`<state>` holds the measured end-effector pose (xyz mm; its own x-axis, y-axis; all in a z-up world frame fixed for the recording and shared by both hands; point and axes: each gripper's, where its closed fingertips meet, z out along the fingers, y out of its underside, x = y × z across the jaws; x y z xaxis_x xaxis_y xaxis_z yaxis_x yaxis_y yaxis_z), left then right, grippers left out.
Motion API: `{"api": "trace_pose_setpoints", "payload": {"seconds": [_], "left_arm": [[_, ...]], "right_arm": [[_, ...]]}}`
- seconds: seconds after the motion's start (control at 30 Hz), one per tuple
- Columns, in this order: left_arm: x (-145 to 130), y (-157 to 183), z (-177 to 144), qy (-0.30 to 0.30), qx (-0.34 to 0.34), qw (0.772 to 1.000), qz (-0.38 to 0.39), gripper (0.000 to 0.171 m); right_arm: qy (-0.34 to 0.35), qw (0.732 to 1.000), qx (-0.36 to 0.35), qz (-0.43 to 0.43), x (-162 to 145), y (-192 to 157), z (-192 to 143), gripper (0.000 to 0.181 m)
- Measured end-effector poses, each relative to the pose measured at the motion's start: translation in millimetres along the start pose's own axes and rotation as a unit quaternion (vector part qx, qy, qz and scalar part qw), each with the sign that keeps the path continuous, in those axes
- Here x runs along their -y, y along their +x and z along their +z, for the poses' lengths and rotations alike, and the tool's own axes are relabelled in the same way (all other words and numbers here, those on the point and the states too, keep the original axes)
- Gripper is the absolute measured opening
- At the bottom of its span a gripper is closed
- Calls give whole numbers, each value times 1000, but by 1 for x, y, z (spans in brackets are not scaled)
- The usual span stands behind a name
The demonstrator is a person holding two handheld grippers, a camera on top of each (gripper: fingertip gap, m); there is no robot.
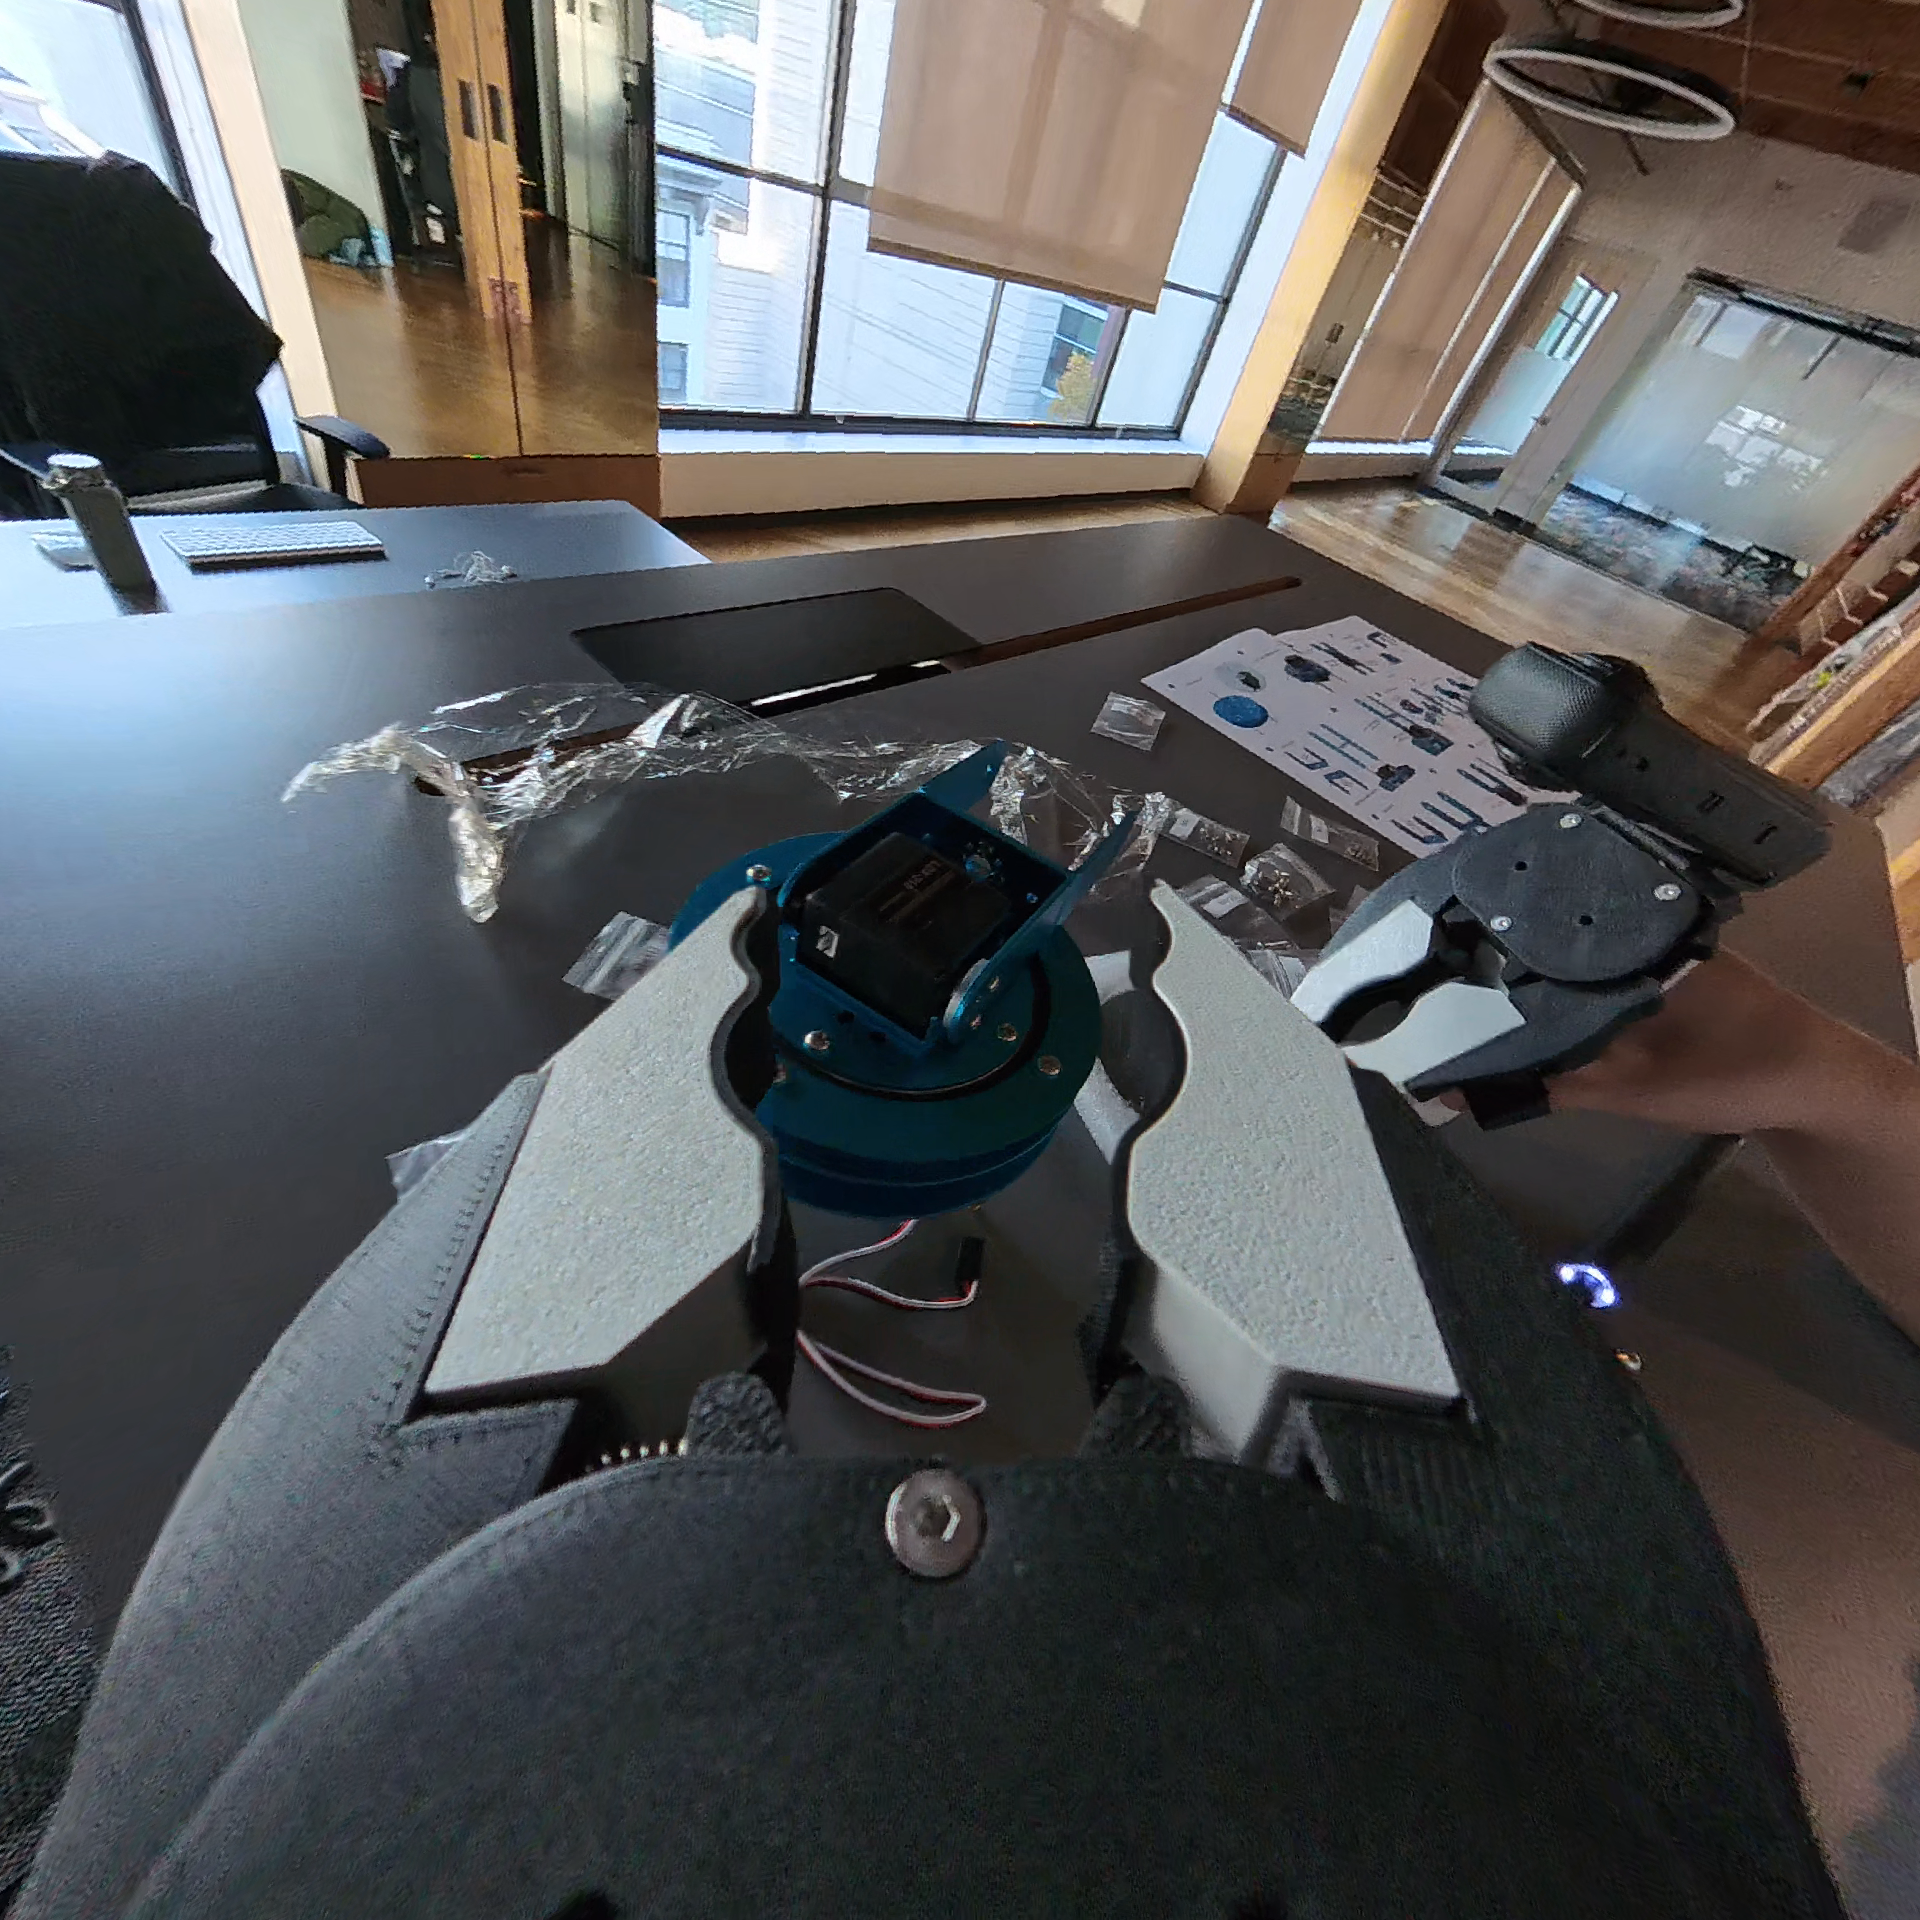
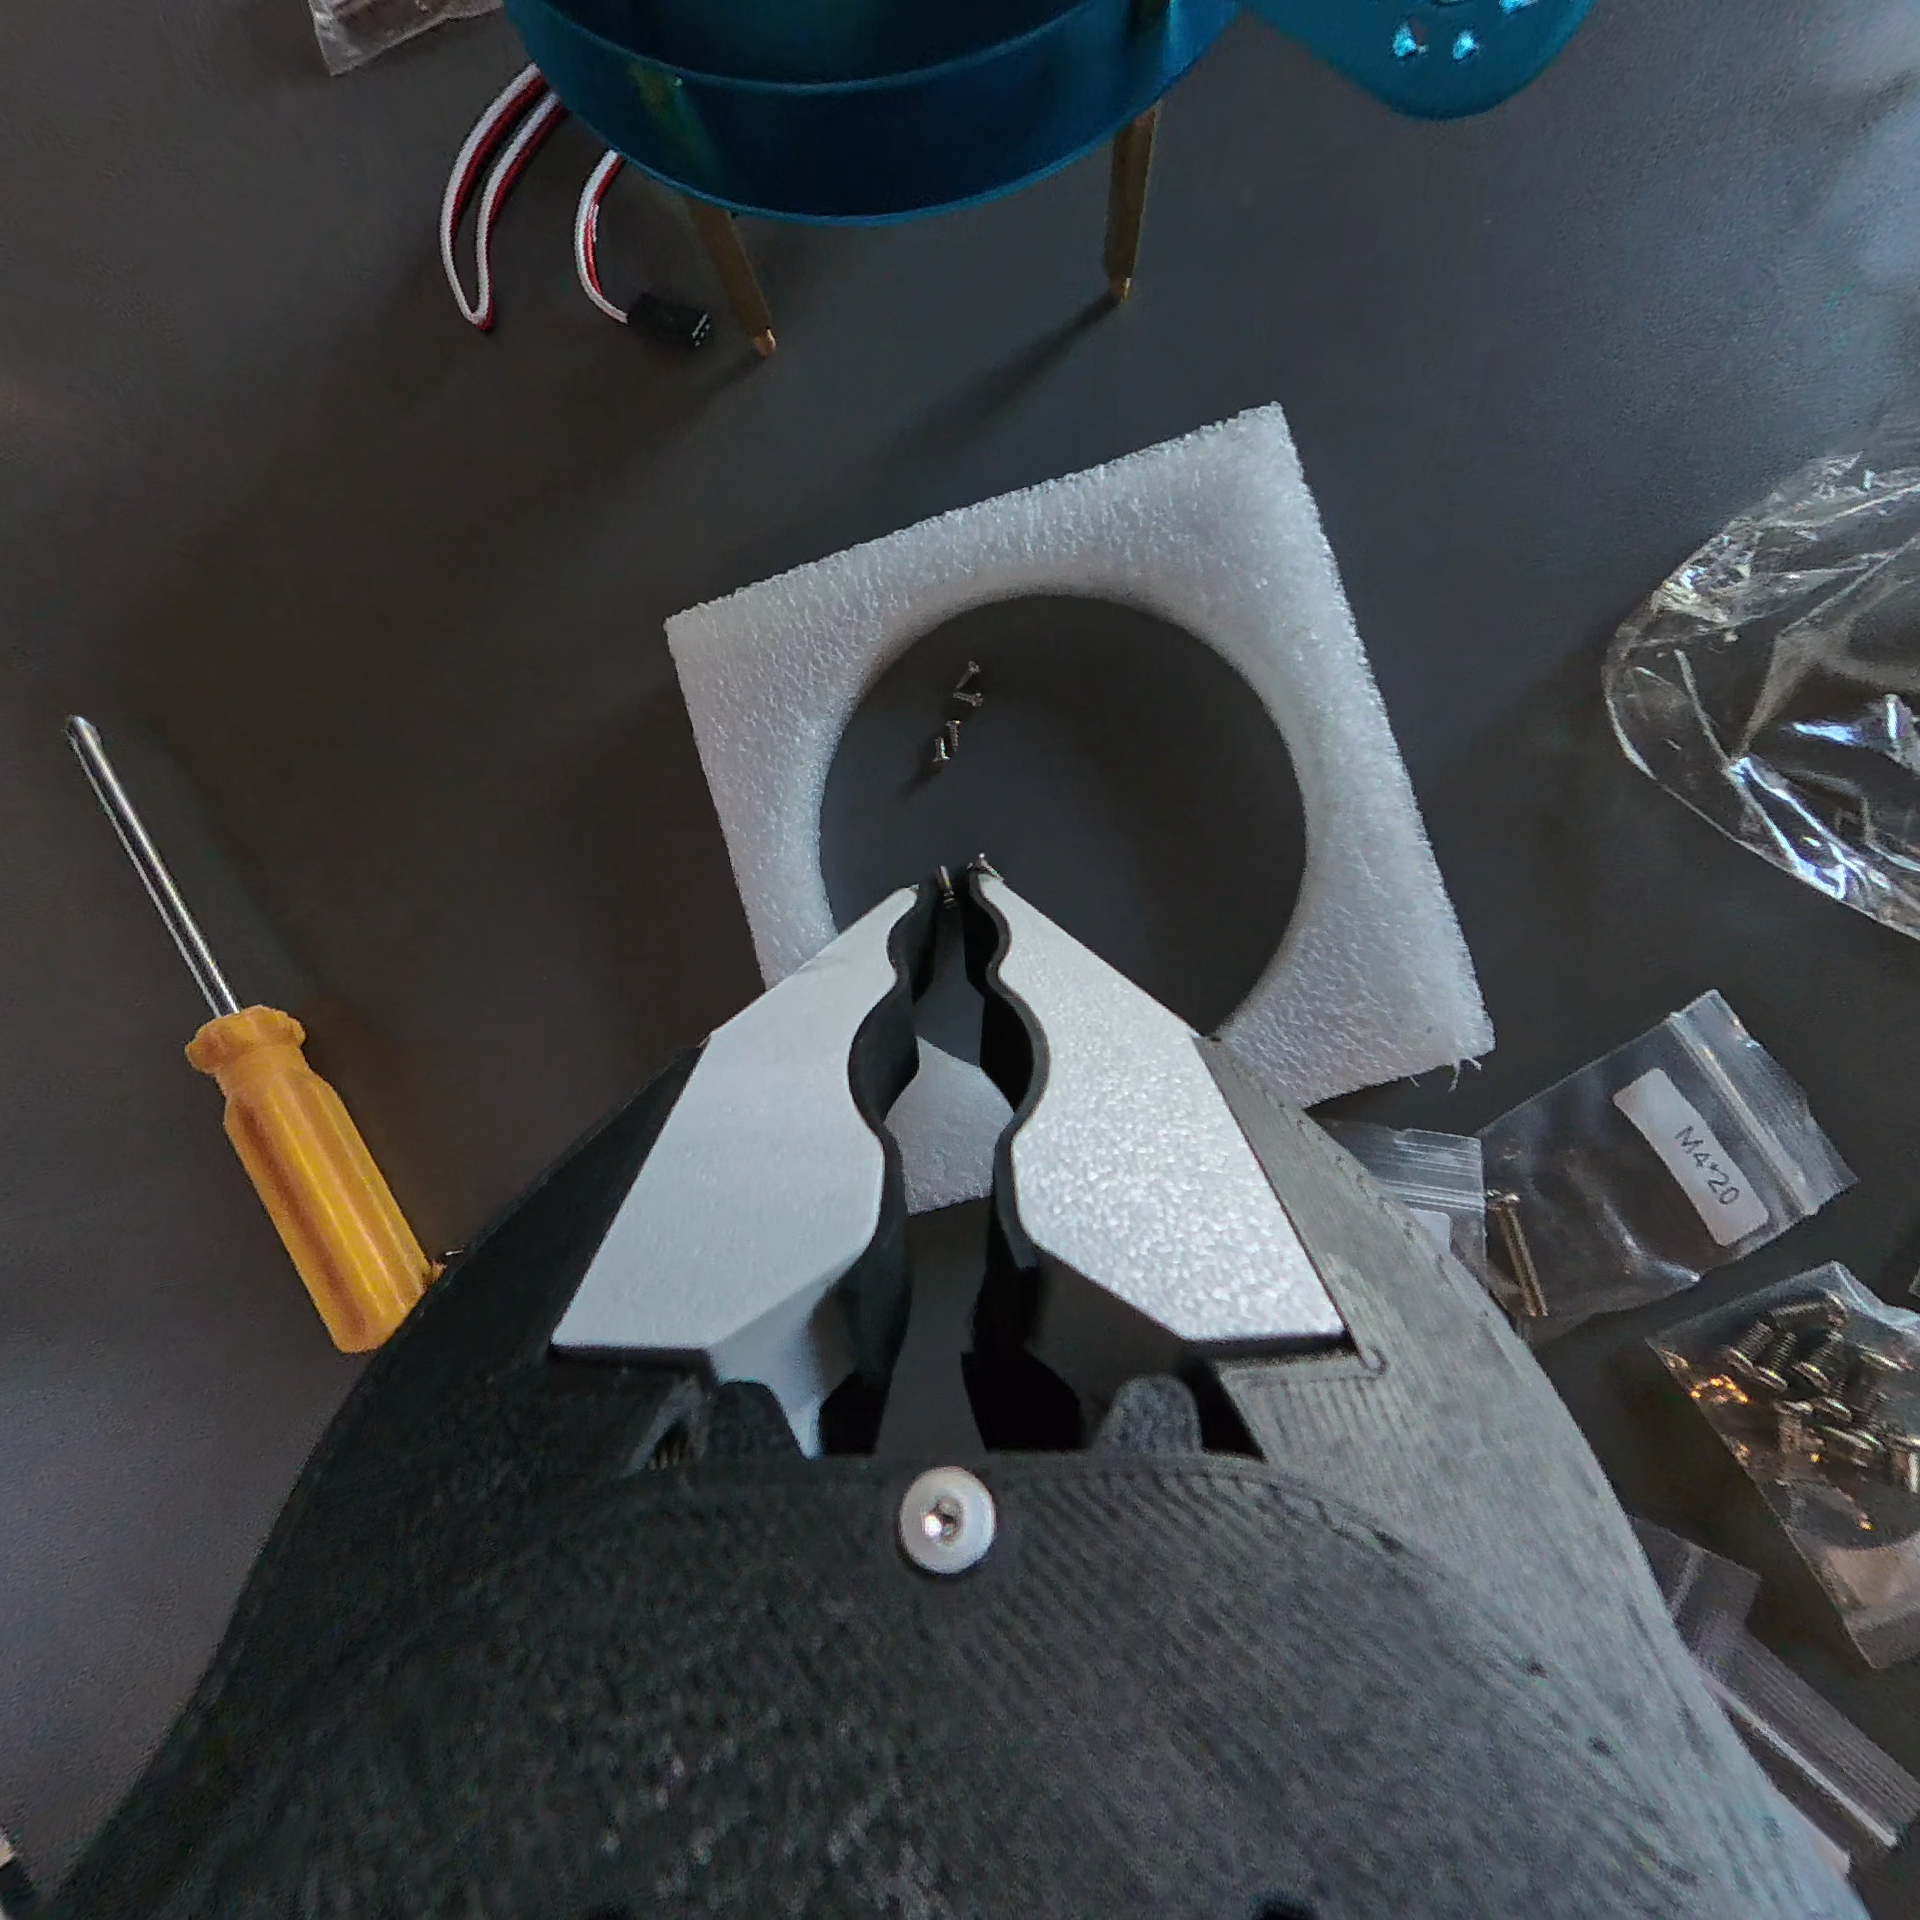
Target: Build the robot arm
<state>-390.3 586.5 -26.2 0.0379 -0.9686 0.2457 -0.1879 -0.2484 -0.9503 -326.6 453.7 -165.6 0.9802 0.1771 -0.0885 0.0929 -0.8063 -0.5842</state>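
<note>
Left gripper (image 1: 956, 914): my jaws wide, either side of the blue servo base (image 1: 914, 1049).
Right gripper (image 2: 956, 883): my jaws pinch small screws (image 2: 961, 878) inside the foam ring (image 2: 1039, 540).
Writing: white-labelled bag (image 2: 1662, 1153) on bench (image 2: 312, 520).

I see bright daylight from the windows (image 1: 935, 312), soft shadows on the dark table (image 1: 260, 935), wide-angle bending at edges, slight blur near corners.

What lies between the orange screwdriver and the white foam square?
Right wrist view: only bare dark tabletop separates the screwdriver from the foam square.
</note>
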Motion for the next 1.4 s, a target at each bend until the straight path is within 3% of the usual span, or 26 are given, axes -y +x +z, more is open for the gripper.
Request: {"api": "trace_pose_setpoints", "payload": {"seconds": [0.23,0.33,0.43,0.53,0.67,0.9,1.0,1.13,1.2,1.3,1.4], "left_arm": [[-4,5,-1,-6,-51,998,-38,61],[2,18,-10,10,-108,991,-73,36],[-1,46,-20,3,-198,972,-127,16],[-20,74,-26,-4,-250,953,-174,20],[-44,98,-29,-24,-262,947,-186,27],[-47,122,-45,9,-274,935,-225,42],[-42,139,-53,31,-301,924,-233,27],[-47,155,-55,20,-325,914,-242,27],[-42,161,-62,41,-342,907,-241,17],[-44,164,-62,44,-336,914,-224,6],[-46,170,-60,37,-341,914,-217,5]], "right_arm": [[47,999,5,-20,11,-2,-5,4],[127,991,28,-13,37,-17,-18,4],[246,967,63,13,71,-42,-45,4],[346,931,116,28,93,-72,-75,3],[408,904,131,-5,98,-93,-95,3],[421,893,93,-128,94,-123,-108,3],[403,895,62,-182,87,-135,-105,3],[403,887,41,-220,82,-146,-111,3],[403,884,37,-232,82,-149,-114,3],[391,886,39,-246,79,-152,-112,3],[393,884,41,-252,73,-152,-114,3]]}}
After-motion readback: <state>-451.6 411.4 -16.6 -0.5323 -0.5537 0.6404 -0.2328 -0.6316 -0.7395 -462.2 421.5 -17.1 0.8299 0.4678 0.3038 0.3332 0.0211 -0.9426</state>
